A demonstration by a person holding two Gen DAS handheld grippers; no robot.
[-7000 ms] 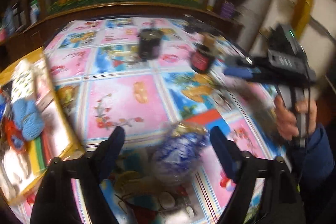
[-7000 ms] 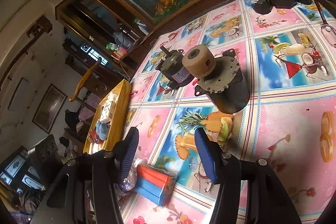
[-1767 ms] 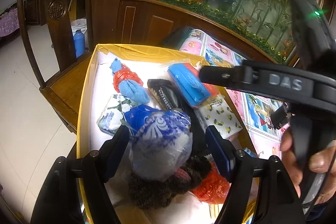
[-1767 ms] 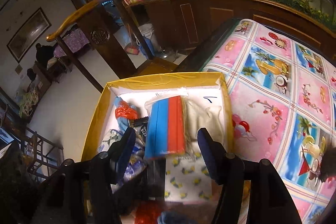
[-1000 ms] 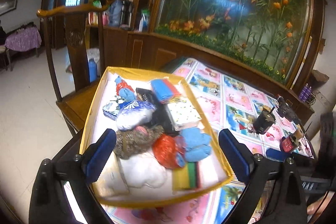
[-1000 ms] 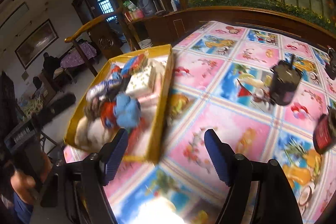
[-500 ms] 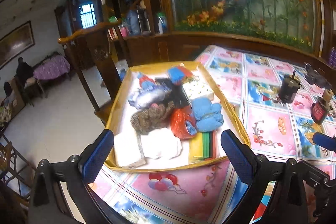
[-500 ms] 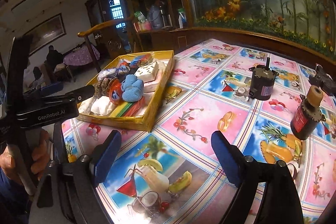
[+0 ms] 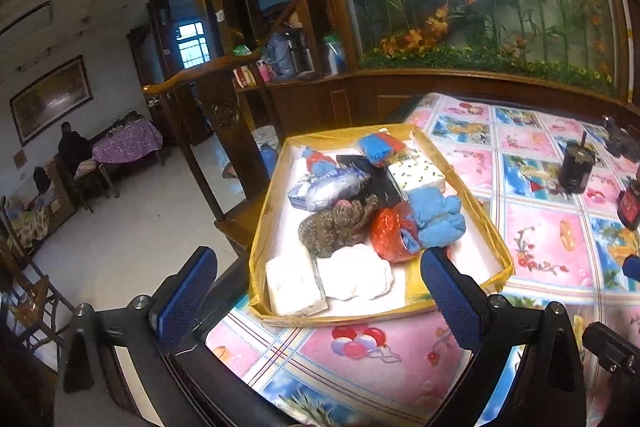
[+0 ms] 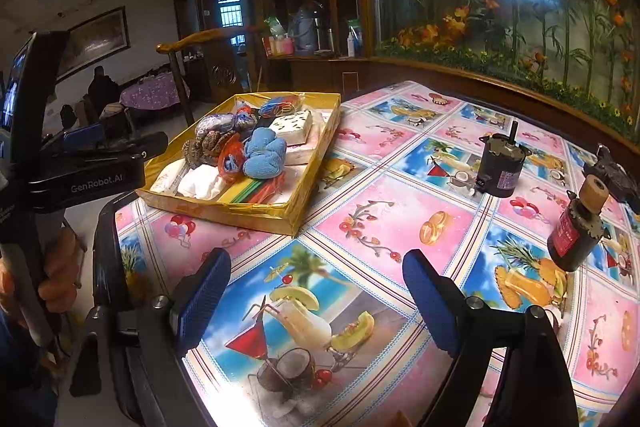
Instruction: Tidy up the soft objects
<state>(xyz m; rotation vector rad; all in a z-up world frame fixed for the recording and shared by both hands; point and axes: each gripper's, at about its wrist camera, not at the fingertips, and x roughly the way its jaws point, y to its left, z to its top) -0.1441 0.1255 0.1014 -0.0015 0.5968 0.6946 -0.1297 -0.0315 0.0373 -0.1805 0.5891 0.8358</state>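
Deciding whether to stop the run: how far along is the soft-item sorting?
Looks nearly done: the soft bundles sit piled in the yellow tray. Left gripper and right gripper are open and empty. On the tablecloth only two hard motors show.

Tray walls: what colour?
Gold-yellow walls on the tray, white lining inside; clearest in the right wrist view.

A gold-yellow tray (image 9: 496, 239) sits on the pink-and-blue fruit-patterned tablecloth (image 10: 384, 223).
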